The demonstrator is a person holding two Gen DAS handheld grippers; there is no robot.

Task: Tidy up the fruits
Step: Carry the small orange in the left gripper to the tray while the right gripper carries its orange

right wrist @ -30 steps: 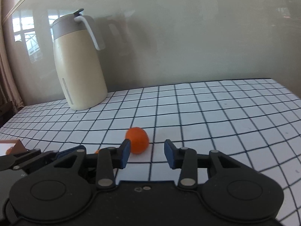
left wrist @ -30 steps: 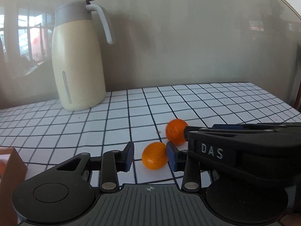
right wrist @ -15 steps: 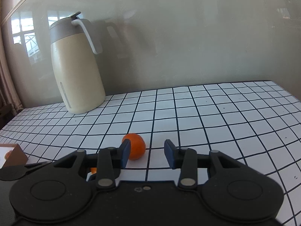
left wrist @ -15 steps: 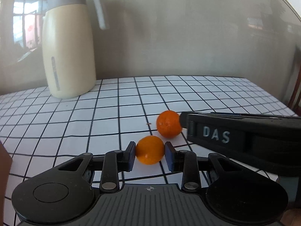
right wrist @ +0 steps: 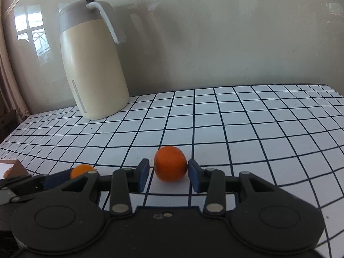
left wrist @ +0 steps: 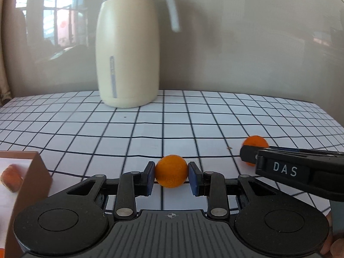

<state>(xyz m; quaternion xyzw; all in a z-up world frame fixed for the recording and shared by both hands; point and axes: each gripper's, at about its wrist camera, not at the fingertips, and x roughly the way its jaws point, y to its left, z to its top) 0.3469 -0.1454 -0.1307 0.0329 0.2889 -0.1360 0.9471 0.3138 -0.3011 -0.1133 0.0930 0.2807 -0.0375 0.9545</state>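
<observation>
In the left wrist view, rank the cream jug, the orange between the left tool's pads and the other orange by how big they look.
1. Cream jug, by far the largest, though farthest back.
2. Orange between the pads.
3. Other orange, which looks smaller, but it lies farther off and the right tool hides part of it, so the two fruits may match.

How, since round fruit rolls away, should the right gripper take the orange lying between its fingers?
Across the orange at its widest middle, from the near side: it is round, both flanks are free, and the right gripper straddles it.
</observation>
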